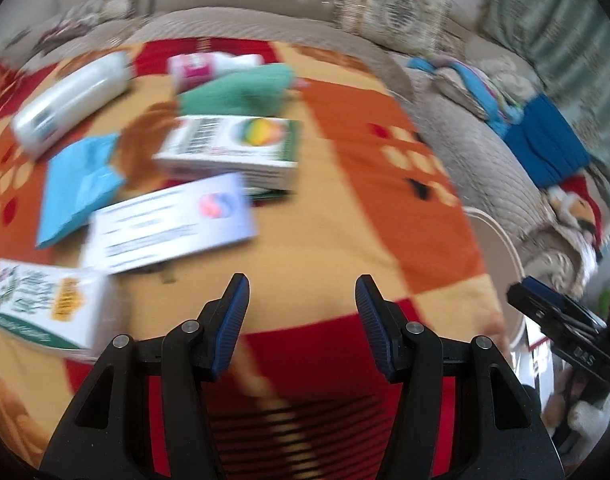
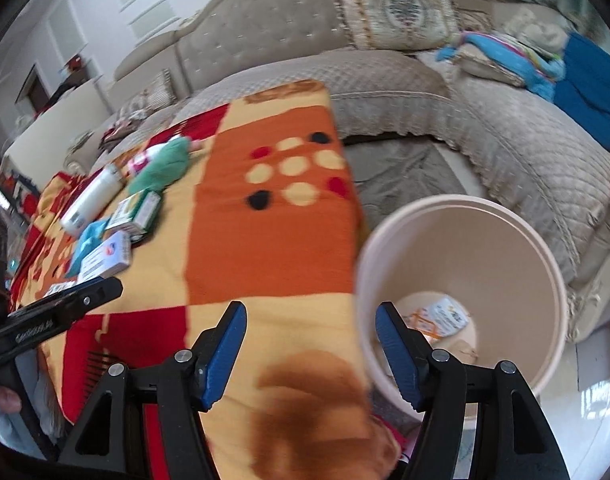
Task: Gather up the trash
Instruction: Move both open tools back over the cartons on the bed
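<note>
Trash lies on the table's orange, red and yellow cloth (image 1: 345, 208): a white box with a red-blue logo (image 1: 169, 226), a white and green box (image 1: 233, 146), a herbal box (image 1: 45, 312), a blue paper (image 1: 77, 184), a white bottle (image 1: 71, 98), a green cloth (image 1: 241, 88) and a pink-white pack (image 1: 201, 66). My left gripper (image 1: 303, 320) is open and empty, just right of the boxes. My right gripper (image 2: 311, 348) is open and empty at the table's right edge, beside a beige bin (image 2: 465, 248) that holds a small packet (image 2: 441, 318).
A grey quilted sofa (image 2: 385, 80) curves behind and to the right of the table, with patterned cushions (image 2: 401, 8) and blue clothes (image 2: 589, 92). The bin stands on the floor between table and sofa. The left gripper shows at the left of the right wrist view (image 2: 57, 312).
</note>
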The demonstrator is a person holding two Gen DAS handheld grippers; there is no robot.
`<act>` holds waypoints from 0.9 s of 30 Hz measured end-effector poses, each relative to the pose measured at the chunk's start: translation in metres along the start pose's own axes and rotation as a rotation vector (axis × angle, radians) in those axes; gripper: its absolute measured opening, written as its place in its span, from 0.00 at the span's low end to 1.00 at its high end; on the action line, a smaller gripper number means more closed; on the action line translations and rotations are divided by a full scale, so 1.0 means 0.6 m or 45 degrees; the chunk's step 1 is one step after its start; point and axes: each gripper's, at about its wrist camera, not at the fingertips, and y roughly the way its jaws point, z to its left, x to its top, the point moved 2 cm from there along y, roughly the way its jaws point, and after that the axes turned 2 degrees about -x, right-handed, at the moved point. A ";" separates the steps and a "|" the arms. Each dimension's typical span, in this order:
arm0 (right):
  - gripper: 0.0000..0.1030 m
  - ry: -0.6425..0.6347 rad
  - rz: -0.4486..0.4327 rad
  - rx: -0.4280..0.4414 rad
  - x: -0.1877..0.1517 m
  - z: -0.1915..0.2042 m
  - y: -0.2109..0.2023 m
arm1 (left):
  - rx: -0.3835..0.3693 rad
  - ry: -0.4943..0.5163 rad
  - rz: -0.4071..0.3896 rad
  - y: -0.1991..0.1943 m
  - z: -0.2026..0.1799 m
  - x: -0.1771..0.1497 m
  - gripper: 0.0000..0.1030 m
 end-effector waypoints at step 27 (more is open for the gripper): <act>0.66 -0.229 0.118 0.182 0.061 0.291 0.164 | 0.235 -0.429 -0.099 -0.222 0.351 -0.113 0.52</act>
